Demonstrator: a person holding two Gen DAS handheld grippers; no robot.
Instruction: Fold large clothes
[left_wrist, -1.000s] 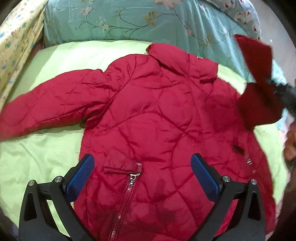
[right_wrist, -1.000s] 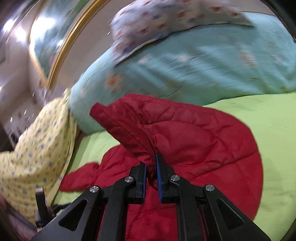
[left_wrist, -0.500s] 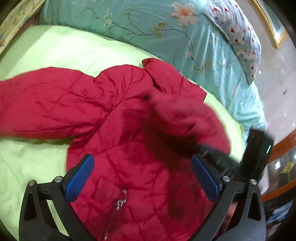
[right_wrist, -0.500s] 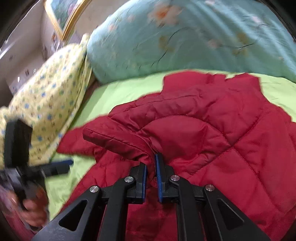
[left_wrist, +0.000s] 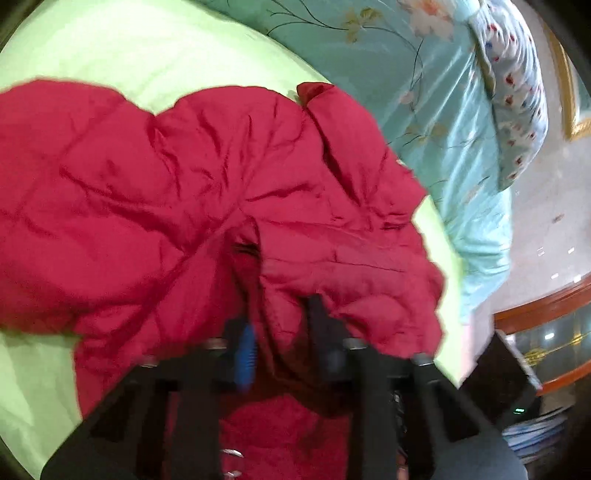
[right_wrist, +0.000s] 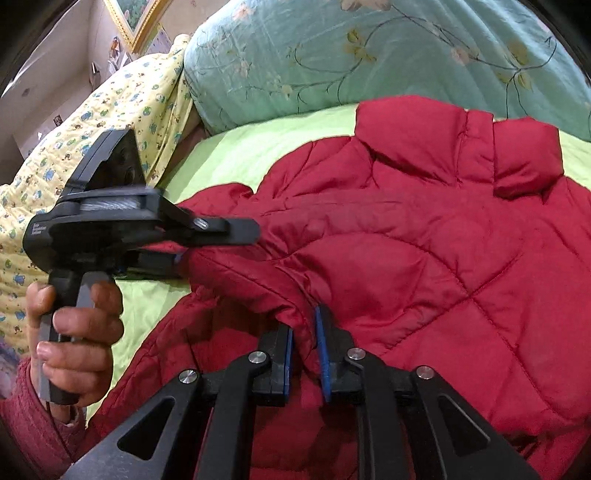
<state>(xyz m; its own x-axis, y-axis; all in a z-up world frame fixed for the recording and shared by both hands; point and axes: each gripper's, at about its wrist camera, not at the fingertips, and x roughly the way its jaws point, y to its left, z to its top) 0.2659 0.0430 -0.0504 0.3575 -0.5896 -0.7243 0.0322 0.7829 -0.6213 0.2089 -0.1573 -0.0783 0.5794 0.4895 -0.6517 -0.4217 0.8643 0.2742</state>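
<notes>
The right gripper sits low in its own view, its fingers narrowly apart with a fold of the red jacket standing between them. These fingers have just been opening slightly; the blue pad on one side still touches the cloth, the other shows a thin gap, so a firm grip cannot be confirmed.

The left gripper is blurred in its own view. Its fingers have just been closing from wide apart and now stand close together with a ridge of jacket cloth between them. The right wrist view shows the same tool from the side, its tips at the edge of the folded-over sleeve, held by the person's left hand in a pink sleeve.

The jacket lies spread on the green bed sheet, collar away from the grippers, one sleeve folded across the body.

Beyond the collar lies a teal flowered quilt. A yellow patterned blanket lies to its left, and a framed picture hangs behind.
</notes>
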